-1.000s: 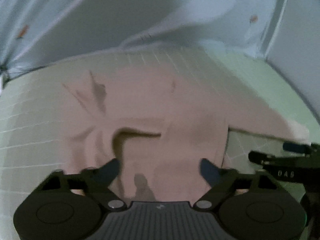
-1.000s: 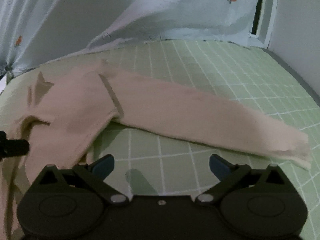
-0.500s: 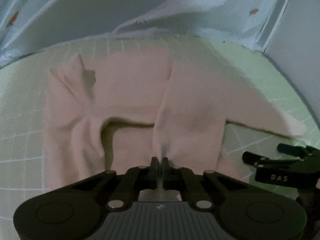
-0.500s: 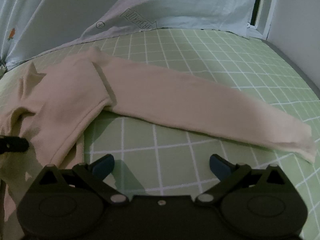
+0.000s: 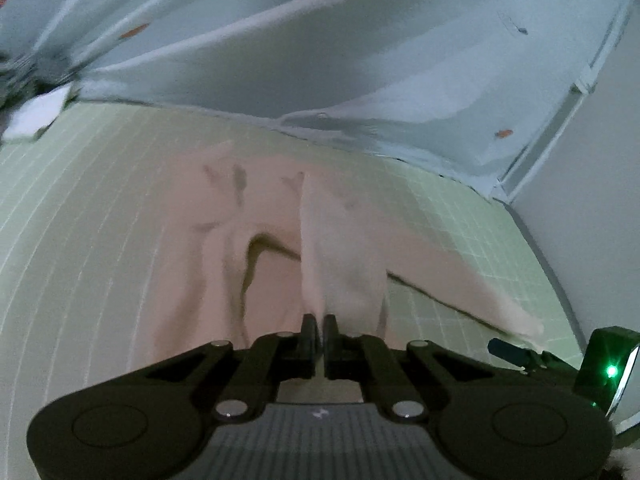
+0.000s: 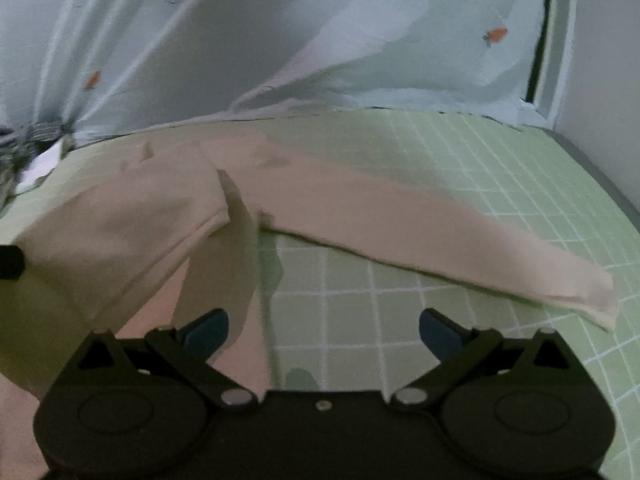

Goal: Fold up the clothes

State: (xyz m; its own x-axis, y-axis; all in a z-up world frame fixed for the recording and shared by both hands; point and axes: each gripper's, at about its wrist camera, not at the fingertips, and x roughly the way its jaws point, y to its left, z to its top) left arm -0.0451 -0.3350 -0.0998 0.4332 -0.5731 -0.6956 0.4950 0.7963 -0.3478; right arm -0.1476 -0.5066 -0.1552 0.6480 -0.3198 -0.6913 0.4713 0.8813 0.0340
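Left gripper [image 5: 319,326] has snapped shut since a second ago, now clamped on the pink garment [image 5: 340,256], lifting its edge, seemingly the hem. Right gripper [image 6: 323,326] jaws apart, empty; garment's sleeve [image 6: 400,224] lies at 1 o'clock on the green checked sheet [image 6: 460,160].

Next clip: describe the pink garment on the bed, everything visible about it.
The pink garment is a pale, soft, knit-looking long-sleeved top, lying partly flat on the green checked bedsheet. One sleeve stretches out flat to the right, its cuff free. Near the body's lower edge, a fold of fabric is pinched in the left tongs and lifted into a raised ridge, with creases around it. The right tongs are open above the sheet beside it, holding nothing. Details are blurred.
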